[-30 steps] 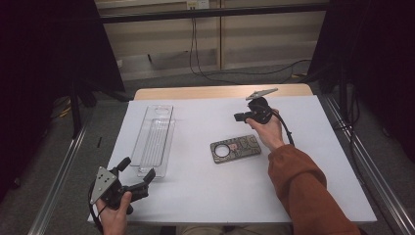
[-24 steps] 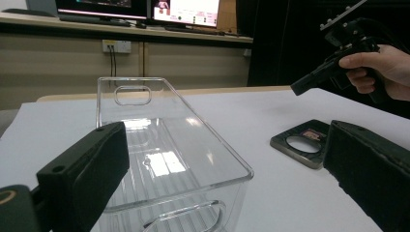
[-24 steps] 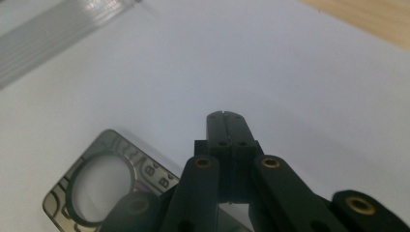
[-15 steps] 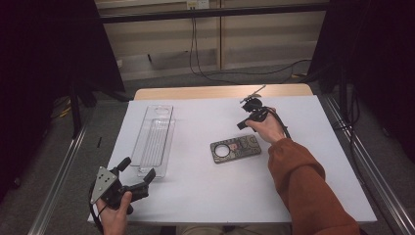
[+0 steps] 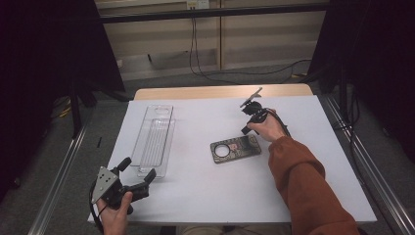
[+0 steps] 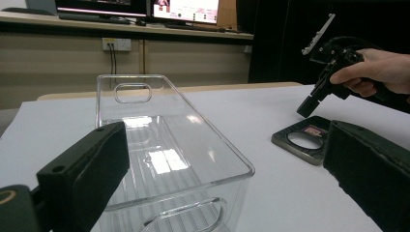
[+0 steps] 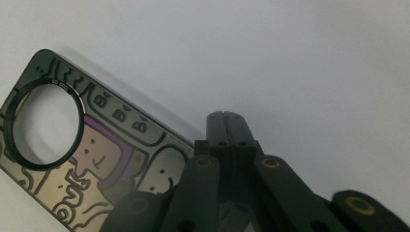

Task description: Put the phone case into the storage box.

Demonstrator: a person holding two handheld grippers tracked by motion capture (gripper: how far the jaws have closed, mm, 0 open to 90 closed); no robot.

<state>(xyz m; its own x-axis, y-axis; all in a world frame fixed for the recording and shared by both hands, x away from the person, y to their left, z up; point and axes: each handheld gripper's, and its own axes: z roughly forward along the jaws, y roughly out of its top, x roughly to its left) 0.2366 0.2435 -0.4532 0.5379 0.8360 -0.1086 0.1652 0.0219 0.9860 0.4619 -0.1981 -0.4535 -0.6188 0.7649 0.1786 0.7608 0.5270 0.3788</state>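
Phone case [image 5: 235, 149], lying flat at table [image 5: 205, 196] centre, 3 o'clock of the clear plastic bin [image 5: 154, 139]: right gripper [image 5: 246, 128], jaws together, is hovering at its 1 o'clock corner, probably approaching and needing to part before grasping; left gripper [image 5: 139, 175] is waiting, jaws apart.

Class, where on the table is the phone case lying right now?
In the high view, the phone case lies flat mid-table, right of the clear tray, just below the right hand-held gripper.
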